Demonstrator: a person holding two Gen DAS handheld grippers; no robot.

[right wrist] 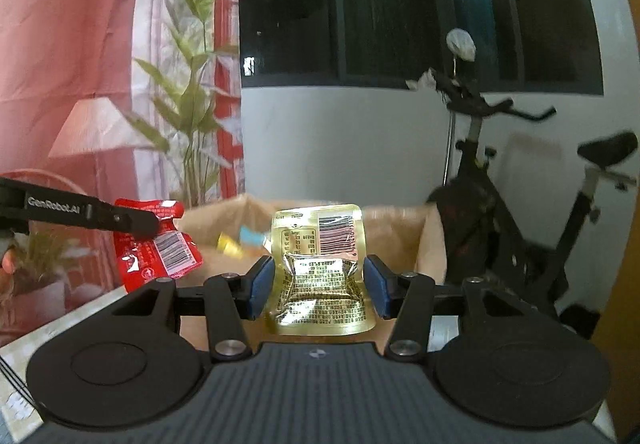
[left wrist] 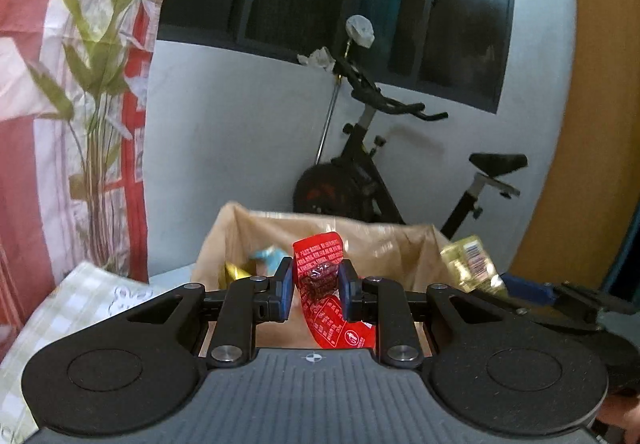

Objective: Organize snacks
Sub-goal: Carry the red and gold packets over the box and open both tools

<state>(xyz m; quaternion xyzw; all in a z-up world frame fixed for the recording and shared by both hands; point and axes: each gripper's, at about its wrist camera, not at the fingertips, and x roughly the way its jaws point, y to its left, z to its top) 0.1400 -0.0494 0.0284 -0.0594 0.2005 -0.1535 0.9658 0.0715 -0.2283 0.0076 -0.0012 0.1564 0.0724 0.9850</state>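
A red snack packet (left wrist: 330,292), printed with white text and showing a dark sweet through its clear window, stands upright at lower centre of the left wrist view, pinched at its middle. A gold packet (right wrist: 320,272) with a barcode at its top sits upright at centre of the right wrist view, slightly puffed. Behind both, a tan paper bag (left wrist: 240,236) stands open, with yellow and light blue snacks inside.
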